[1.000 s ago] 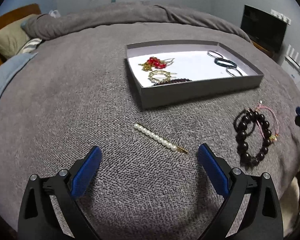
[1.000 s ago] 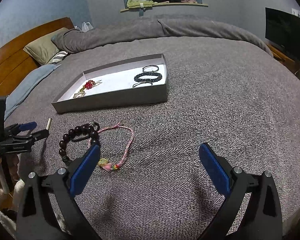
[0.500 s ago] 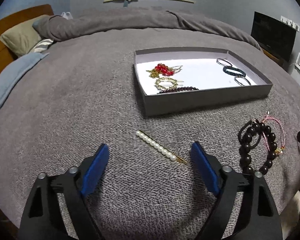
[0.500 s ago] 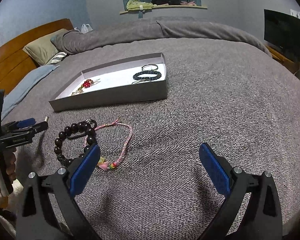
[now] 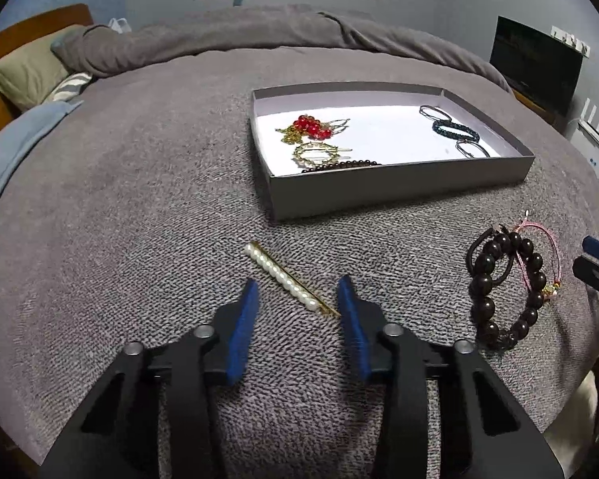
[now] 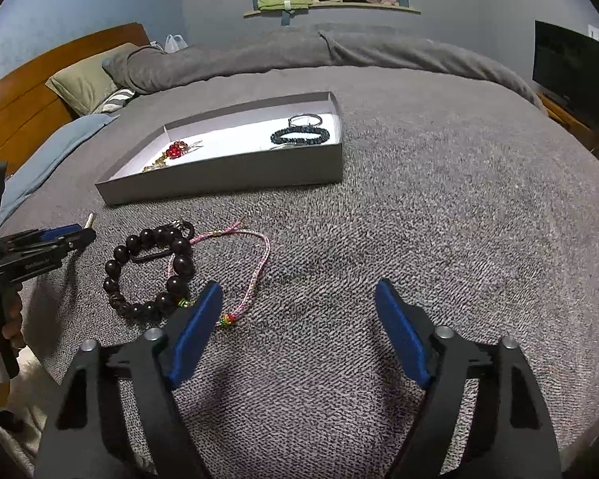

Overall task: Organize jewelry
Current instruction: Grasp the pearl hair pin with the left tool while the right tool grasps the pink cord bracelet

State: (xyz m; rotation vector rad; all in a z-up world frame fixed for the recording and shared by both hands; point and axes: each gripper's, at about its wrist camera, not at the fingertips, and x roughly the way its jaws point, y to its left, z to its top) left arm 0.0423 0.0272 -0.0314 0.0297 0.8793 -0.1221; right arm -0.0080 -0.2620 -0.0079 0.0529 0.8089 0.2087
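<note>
Two grippers over a grey bedspread (image 5: 139, 183), each with blue-padded fingers.

Left gripper (image 5: 298, 293): jaws about a third open and just now closing; nothing clamped. Pearl hair clip (image 5: 285, 277) lies slantwise on the bedspread, its gold tip between the blue pads and close to the right-hand pad; contact cannot be told. The rest of the clip runs up and left, beyond the fingertips.

Right gripper (image 6: 298, 303): jaws wide, though they have just been narrowing; only bare bedspread between them. Its left finger (image 6: 197, 329) overlaps the near end of the pink cord bracelet (image 6: 259, 263) in the view; touching or not cannot be told.

Loose items on the bedspread: dark bead bracelet (image 6: 147, 271), lying just beside and partly across the pink cord bracelet, with a thin black band among the beads.

Grey shallow box (image 5: 395, 187), open-topped, white floor, farther up the bed. Contents, left end: red bead cluster (image 5: 311, 127) on gold chain, gold ring-shaped clip (image 5: 317, 153), string of dark beads (image 5: 347, 165) against the near wall. Right end: dark braided bracelet (image 5: 455, 131) between two thin loops.

Background: wooden headboard (image 6: 28, 95), olive pillow (image 6: 88, 80), dark screen (image 6: 571, 72).
</note>
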